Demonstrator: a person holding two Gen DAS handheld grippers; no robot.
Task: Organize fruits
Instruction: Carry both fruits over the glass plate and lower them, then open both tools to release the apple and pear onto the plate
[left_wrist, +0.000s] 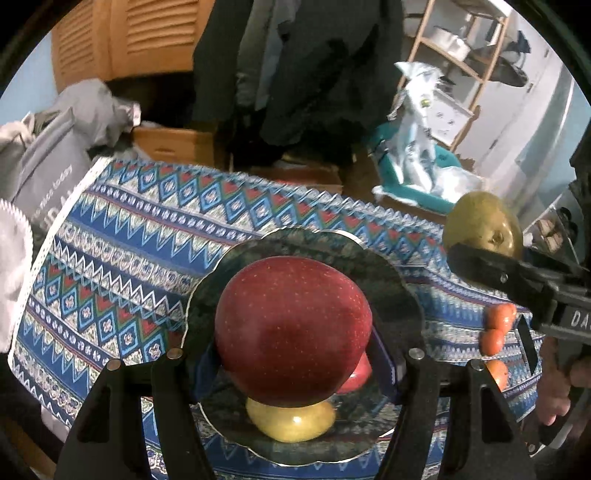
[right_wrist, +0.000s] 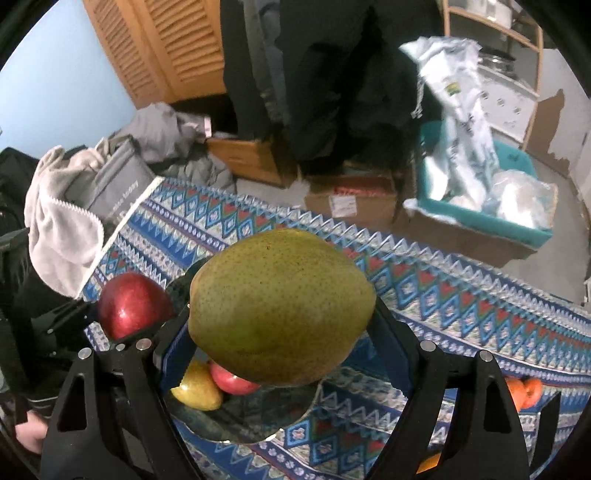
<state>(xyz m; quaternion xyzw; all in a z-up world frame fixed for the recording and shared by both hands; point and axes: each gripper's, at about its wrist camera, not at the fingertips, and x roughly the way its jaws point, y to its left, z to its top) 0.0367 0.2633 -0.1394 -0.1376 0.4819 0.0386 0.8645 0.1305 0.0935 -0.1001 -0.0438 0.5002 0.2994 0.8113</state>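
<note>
Two grippers, each carrying one fruit above a dark plate

Left gripper (left_wrist: 291, 354): fingers closed on a red apple (left_wrist: 293, 326), held over the dark scalloped plate (left_wrist: 399, 280). Right gripper (right_wrist: 282, 343): fingers set wide and clamped on a green pear (right_wrist: 280, 304), held just beside the apple, above the plate's edge. On the plate lay a yellow fruit (left_wrist: 291, 421) and a smaller red fruit (right_wrist: 232, 380), touching. Plate stood on a blue patterned cloth (left_wrist: 147, 229); small orange fruits (left_wrist: 496, 330) lay on the cloth to the plate's right

Plate (left_wrist: 207, 291) perhaps half-hidden behind apple (left_wrist: 291, 328)
</note>
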